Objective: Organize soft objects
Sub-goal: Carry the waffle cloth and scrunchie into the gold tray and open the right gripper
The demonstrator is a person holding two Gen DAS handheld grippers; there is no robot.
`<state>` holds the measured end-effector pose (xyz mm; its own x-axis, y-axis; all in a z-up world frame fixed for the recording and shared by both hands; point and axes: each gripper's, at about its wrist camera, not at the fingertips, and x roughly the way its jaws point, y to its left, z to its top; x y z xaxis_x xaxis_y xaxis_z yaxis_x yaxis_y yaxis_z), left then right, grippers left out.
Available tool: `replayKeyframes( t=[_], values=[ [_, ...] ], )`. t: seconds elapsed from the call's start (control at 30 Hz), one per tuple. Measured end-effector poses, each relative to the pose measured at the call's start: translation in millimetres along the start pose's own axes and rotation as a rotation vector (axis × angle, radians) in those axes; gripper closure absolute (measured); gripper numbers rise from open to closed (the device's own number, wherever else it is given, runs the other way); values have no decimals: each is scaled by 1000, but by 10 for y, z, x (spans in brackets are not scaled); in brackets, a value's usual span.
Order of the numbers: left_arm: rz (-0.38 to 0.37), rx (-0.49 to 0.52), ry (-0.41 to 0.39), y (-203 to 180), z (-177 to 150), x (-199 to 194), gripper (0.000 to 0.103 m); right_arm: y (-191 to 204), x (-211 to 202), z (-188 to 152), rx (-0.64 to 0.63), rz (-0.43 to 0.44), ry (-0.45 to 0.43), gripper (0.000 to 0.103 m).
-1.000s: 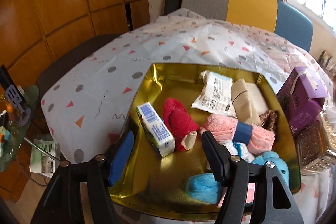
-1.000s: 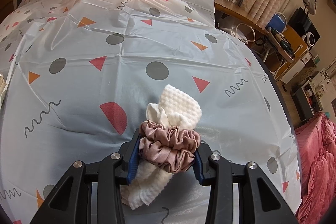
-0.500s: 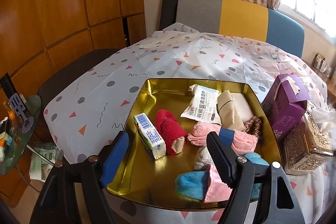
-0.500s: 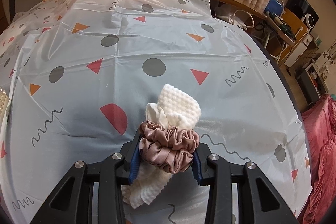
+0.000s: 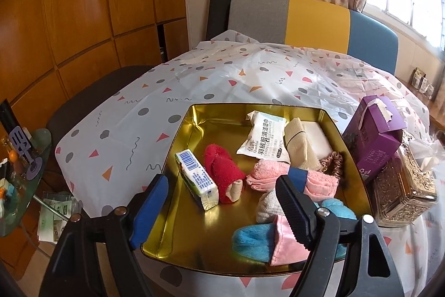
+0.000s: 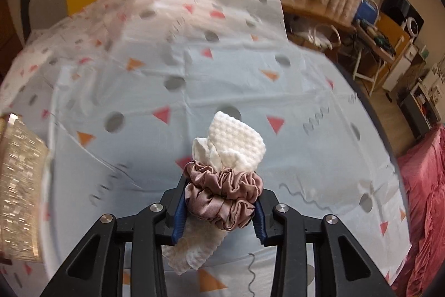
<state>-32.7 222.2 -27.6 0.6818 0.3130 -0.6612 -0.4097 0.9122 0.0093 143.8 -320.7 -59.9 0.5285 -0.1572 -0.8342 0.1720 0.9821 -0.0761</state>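
— Left gripper (image 5: 222,202), seen from its own wrist camera: how does it stand?

— Tilted downward over the near edge of the gold tray (image 5: 189,127), jaws wide apart and just opened further, nothing between the blue pad and the black ribbed one.

— And the right gripper (image 6: 219,202)?

— Angled steeply down above the patterned tablecloth (image 6: 139,91), jaws drawn in on a mauve scrunchie (image 6: 222,196) wrapped round a white waffle cloth (image 6: 236,141). Both blue pads press the bundle's sides, and it hangs clear of the tablecloth.
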Motion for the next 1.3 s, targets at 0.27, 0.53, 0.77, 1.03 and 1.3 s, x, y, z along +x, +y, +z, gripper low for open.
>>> replayKeyframes(
  t=[0.27, 0.53, 0.77, 1.03, 1.3],
  values=[
    [0, -20, 2, 85, -14, 6, 23, 835, -1323, 449, -141, 208, -308, 65],
    [14, -47, 1, 241, -17, 17, 19, 2434, -2112, 300, -452, 549, -405, 65],
    [58, -123, -12, 566, 31, 16, 17, 3836, -1776, -255, -625, 737, -170, 65],
    [98, -168, -4, 839, -8, 30, 17, 4943, -1036, -762, -675, 747, 73, 61],
    [95, -163, -13, 816, 0, 15, 11, 4877, -811, -869, -621, 783, 148, 37]
  ],
)
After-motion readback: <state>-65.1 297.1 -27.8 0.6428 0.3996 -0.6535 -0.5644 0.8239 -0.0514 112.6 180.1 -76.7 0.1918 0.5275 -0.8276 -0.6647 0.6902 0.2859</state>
